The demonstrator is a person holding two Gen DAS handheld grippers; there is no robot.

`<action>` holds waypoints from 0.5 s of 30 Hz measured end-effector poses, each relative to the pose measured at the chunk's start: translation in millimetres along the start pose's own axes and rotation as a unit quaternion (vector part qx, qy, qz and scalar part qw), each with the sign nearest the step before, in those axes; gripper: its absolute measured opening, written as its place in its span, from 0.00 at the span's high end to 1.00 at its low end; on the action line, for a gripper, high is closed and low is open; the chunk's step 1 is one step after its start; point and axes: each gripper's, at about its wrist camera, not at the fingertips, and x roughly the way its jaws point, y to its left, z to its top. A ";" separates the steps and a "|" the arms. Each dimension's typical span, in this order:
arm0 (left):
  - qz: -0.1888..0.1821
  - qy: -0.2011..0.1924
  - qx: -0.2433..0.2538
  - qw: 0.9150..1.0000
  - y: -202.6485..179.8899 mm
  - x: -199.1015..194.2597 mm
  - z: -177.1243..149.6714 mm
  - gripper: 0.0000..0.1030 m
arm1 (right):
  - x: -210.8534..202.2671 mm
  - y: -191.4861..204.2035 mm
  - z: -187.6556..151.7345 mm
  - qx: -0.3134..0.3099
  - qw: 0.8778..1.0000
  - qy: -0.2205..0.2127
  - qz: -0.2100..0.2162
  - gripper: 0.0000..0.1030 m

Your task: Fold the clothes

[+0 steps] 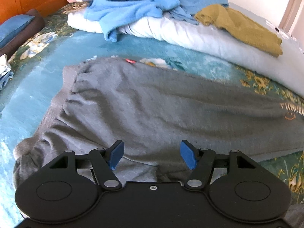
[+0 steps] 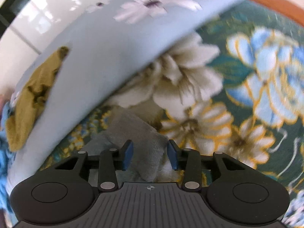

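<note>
Grey sweatpants (image 1: 152, 104) lie spread across frame centre on the floral bedspread (image 1: 34, 43). Left gripper (image 1: 152, 154) hovers above them, jaws wide, empty. Right gripper (image 2: 150, 154), jaws parted, straddles a grey cuff (image 2: 136, 133) unclamped; lifting now would likely drop it.

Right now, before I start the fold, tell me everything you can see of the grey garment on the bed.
The grey garment looks like soft knit sweatpants, spread mostly flat with light wrinkles across the floral bedspread. A ribbed waistband sits at the left, with a small red tag near the top edge and an orange print toward the right end. The open left gripper hovers over its near edge. In the right wrist view, a ribbed grey end lies between the open right gripper fingers, not clamped.
</note>
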 end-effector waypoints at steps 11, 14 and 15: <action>0.029 -0.031 -0.031 0.999 66.5 -36.1 -10.5 0.32 | -114.1 12.9 -81.9 -0.106 0.994 -0.032 0.016 0.45; 0.045 -0.032 -0.037 0.998 104.8 -36.5 -13.8 0.32 | -138.0 3.0 -118.3 -0.109 0.994 -0.027 -0.004 0.45; 0.055 -0.030 -0.035 0.997 119.8 -34.5 -14.4 0.32 | -144.1 0.3 -128.3 -0.105 0.994 -0.026 -0.012 0.45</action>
